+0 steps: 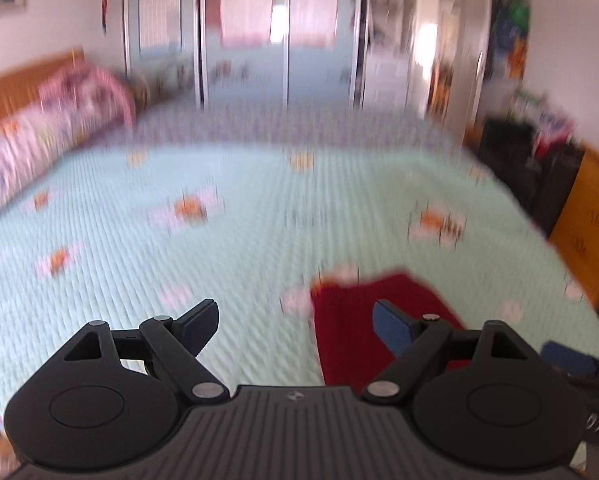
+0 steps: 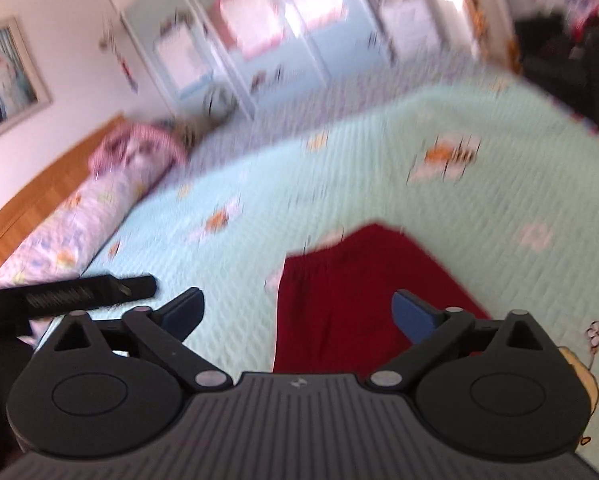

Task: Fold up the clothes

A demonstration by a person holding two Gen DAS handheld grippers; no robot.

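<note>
A dark red garment (image 1: 353, 320) lies folded flat on the pale green quilted bedspread (image 1: 235, 248), near the bed's front edge. My left gripper (image 1: 295, 326) hovers open above the bed, with its right finger over the garment's left part and nothing between the fingers. In the right wrist view the same red garment (image 2: 339, 296) lies just ahead of my right gripper (image 2: 297, 314), which is open and empty, its right finger over the cloth. Both views are blurred by motion. The right gripper's blue pad (image 1: 567, 360) shows at the left view's right edge.
Pink floral pillows (image 2: 99, 216) line a wooden headboard (image 2: 39, 200) on the left. Mirrored wardrobe doors (image 1: 259, 32) stand beyond the bed. A wooden dresser (image 1: 587, 216) and dark clutter (image 1: 535, 160) sit to the right. The other gripper's black body (image 2: 71, 292) shows at the right view's left.
</note>
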